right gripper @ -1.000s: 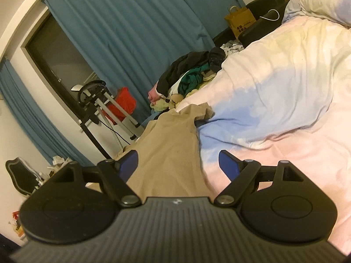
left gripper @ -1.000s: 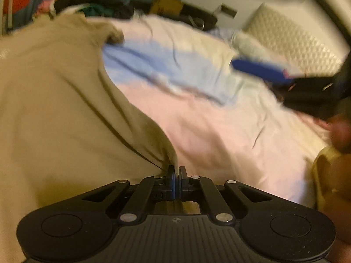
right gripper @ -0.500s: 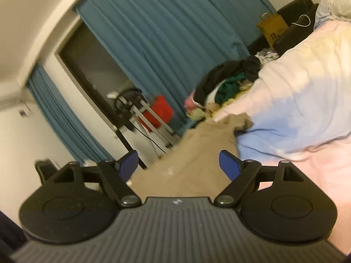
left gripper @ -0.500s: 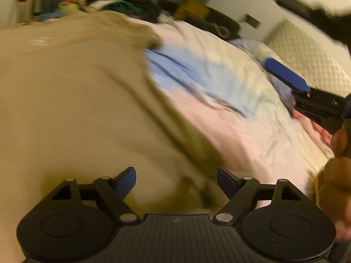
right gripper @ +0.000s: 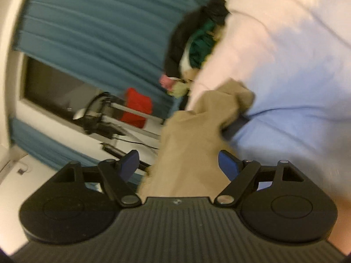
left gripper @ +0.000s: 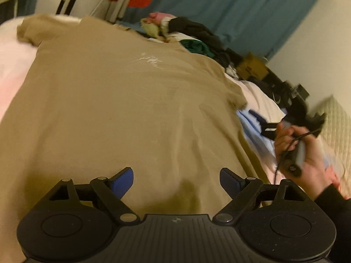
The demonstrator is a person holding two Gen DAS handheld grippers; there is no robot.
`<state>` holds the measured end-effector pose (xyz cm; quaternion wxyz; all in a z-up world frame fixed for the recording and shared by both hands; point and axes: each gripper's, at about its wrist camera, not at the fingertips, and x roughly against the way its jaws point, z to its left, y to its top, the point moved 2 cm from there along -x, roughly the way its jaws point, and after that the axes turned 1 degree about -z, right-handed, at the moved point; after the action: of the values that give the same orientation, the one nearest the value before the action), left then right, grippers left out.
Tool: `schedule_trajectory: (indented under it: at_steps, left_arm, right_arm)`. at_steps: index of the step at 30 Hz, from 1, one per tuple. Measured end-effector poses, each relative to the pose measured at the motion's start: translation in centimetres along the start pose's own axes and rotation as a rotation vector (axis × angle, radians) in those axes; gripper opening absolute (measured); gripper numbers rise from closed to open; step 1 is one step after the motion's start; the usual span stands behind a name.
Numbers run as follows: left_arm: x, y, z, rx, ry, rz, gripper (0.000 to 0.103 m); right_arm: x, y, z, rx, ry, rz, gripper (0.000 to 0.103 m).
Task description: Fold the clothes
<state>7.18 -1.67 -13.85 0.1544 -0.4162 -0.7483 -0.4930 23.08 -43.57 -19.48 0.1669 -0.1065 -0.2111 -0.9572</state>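
Note:
A tan T-shirt [left gripper: 122, 109] lies spread flat on the bed, with a faint white print near its chest and a sleeve at each side. My left gripper [left gripper: 176, 180] is open and empty just above the shirt's near hem. My right gripper [right gripper: 178, 164] is open and empty, tilted, over the shirt's right sleeve [right gripper: 221, 103]. In the left wrist view the right gripper [left gripper: 291, 118] shows blurred in a hand beside that sleeve.
The bed has a pink, white and blue duvet [right gripper: 285, 70]. A heap of dark, green and pink clothes [left gripper: 193, 37] lies beyond the shirt. Teal curtains [right gripper: 98, 26], a metal stand with a red cloth [right gripper: 136, 107] and a padded headboard [left gripper: 337, 127] surround the bed.
My left gripper let go of the shirt's hem and opened, and the shirt now lies flat. My right gripper swung down and rolled toward the right sleeve.

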Motion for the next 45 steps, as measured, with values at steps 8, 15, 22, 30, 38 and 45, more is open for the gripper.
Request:
schedule_trajectory:
  at_steps: [8,15,22,30,38,45]
  left_arm:
    - [-3.4,2.6,0.0,0.051,-0.045,-0.034,0.088]
    - [-6.4,4.2,0.7,0.081,-0.086,-0.017,0.088]
    - [-4.7,5.7,1.2,0.107,-0.118,-0.089,0.088]
    - [0.3,7.6,2.8,0.123,-0.077,-0.237,0.088]
    - [4.9,9.4,5.2,0.047,0.156,-0.332,0.09]
    - [6.1,9.8,9.2,0.101,0.252,-0.32,0.09]
  right_arm:
    - [-7.1,1.8,-2.5,-0.078,0.113,-0.046,0.082]
    - [-12.4,2.9,-0.8,-0.065,0.2,0.002,0.076]
    - [-10.9,5.1,3.3,0.067,0.122,-0.148,0.011]
    - [-8.8,2.8,13.2,0.464,-0.024,-0.199,0.005]
    - [-12.0,-13.2,24.3,1.177,-0.208,-0.245,0.005]
    - [-20.8,-24.6,22.9,1.476,-0.34,-0.021,0.005]
